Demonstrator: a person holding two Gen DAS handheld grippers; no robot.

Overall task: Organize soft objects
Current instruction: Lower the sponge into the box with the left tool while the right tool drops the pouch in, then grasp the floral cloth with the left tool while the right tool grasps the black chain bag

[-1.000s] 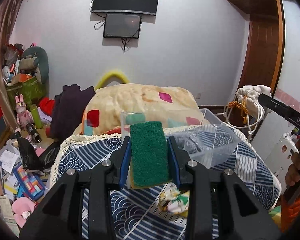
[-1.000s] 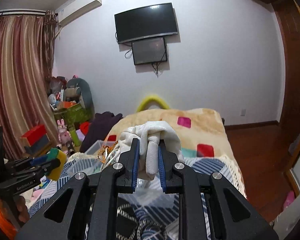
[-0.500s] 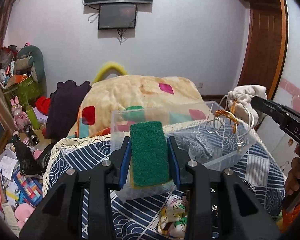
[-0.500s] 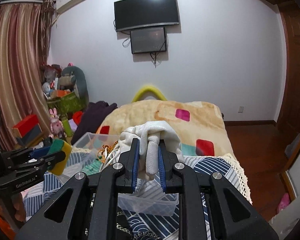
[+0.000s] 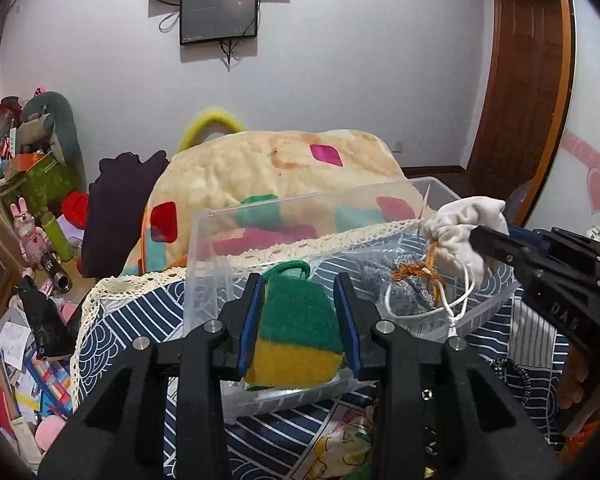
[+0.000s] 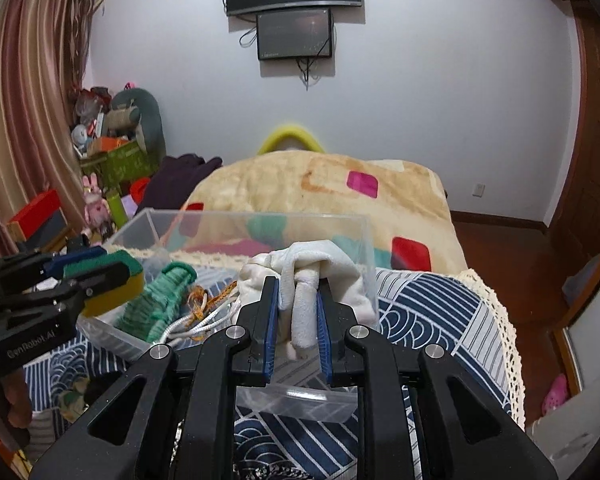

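Note:
My left gripper is shut on a green and yellow sponge and holds it over the near left part of a clear plastic bin. My right gripper is shut on a white drawstring pouch with an orange tassel, held over the bin's right side. A green knitted piece and a grey knitted piece lie inside the bin. The pouch also shows in the left wrist view, the sponge in the right wrist view.
The bin stands on a blue and white patterned cloth with a lace edge. A beige blanket lies behind it. A small patterned soft item lies near the front. Clutter and toys fill the floor at the left.
Both grippers have moved forward and down over the bin. The sponge has tipped so its yellow side shows. The pouch has come down above the bin's right side.

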